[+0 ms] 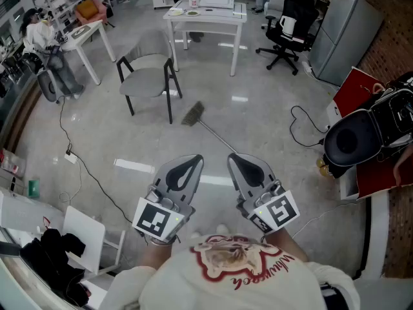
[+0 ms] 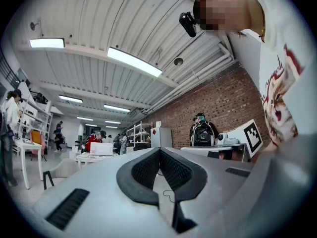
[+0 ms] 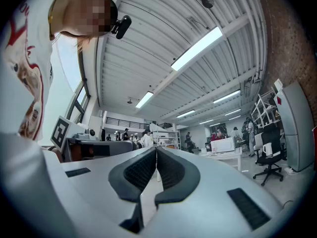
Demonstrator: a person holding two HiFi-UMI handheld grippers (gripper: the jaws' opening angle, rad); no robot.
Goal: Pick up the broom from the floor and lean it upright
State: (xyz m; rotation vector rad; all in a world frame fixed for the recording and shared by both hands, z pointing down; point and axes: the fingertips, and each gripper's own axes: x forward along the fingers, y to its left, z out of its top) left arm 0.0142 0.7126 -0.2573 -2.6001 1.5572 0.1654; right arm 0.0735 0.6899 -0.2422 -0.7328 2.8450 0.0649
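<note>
The broom point(image 1: 208, 127) lies flat on the grey floor, its dark bristle head point(image 1: 192, 114) near the chair and its thin handle running toward me to the lower right. Both grippers hang above the floor, close to my body and short of the broom. My left gripper point(image 1: 195, 159) is shut with nothing between its jaws; in the left gripper view its tips point(image 2: 159, 150) meet. My right gripper point(image 1: 232, 158) is shut and empty too, hovering near the handle's near end; its tips point(image 3: 156, 149) touch in the right gripper view.
A grey chair point(image 1: 150, 76) stands just beyond the broom head, with a white table point(image 1: 205, 17) behind it. A black cable point(image 1: 87, 170) snakes over the floor at left. A black office chair point(image 1: 288, 24) and a grey cabinet point(image 1: 341, 34) stand at right.
</note>
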